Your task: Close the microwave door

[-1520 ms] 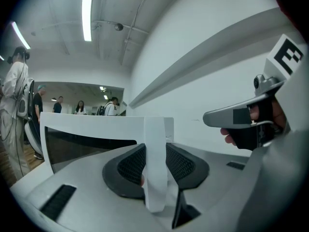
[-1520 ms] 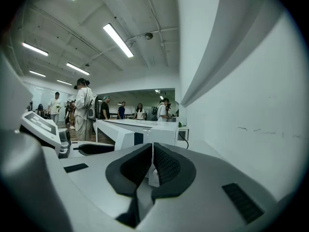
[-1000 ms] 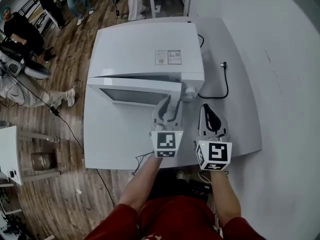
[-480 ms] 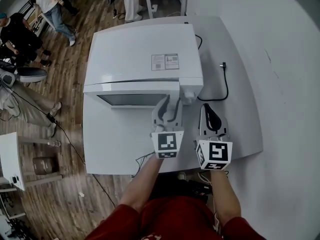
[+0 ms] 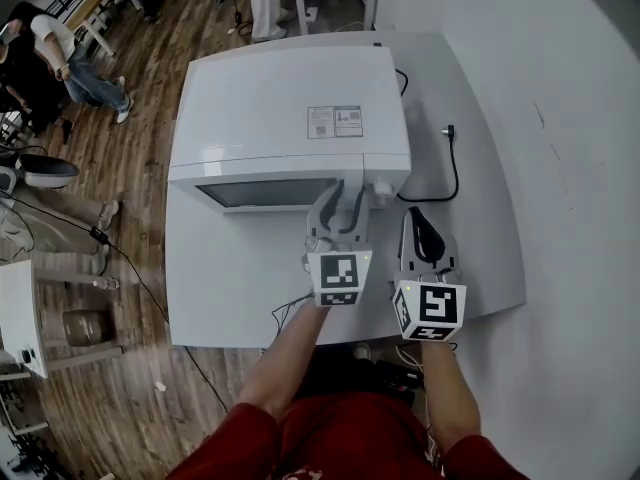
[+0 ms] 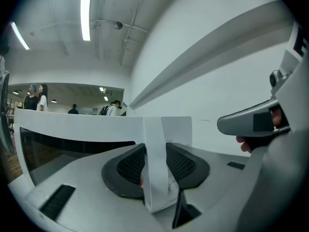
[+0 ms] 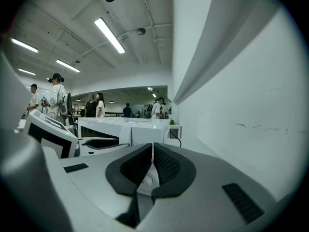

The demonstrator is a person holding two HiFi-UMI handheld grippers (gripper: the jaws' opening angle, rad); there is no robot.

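Note:
A white microwave (image 5: 290,108) stands on the white table (image 5: 230,288). Its door (image 5: 265,190) with a dark window lies nearly flush with the front. My left gripper (image 5: 340,196) reaches level to the door's right edge. In the left gripper view that white edge (image 6: 157,144) stands upright between the pads, and the left gripper (image 6: 155,163) is shut on it. My right gripper (image 5: 418,220) hovers over the table just right of the left one, apart from the microwave. Seen in its own view, the right gripper (image 7: 152,166) has its pads together and holds nothing.
A black power cable with its plug (image 5: 447,158) lies on the table right of the microwave. A white wall (image 5: 560,118) runs along the right side. People (image 5: 60,53) stand on the wooden floor at upper left. A thin cable (image 5: 130,253) trails on the floor left of the table.
The door has swung from ajar to nearly flush with the microwave's front. My left gripper moved toward the microwave with it. The right gripper stayed put.

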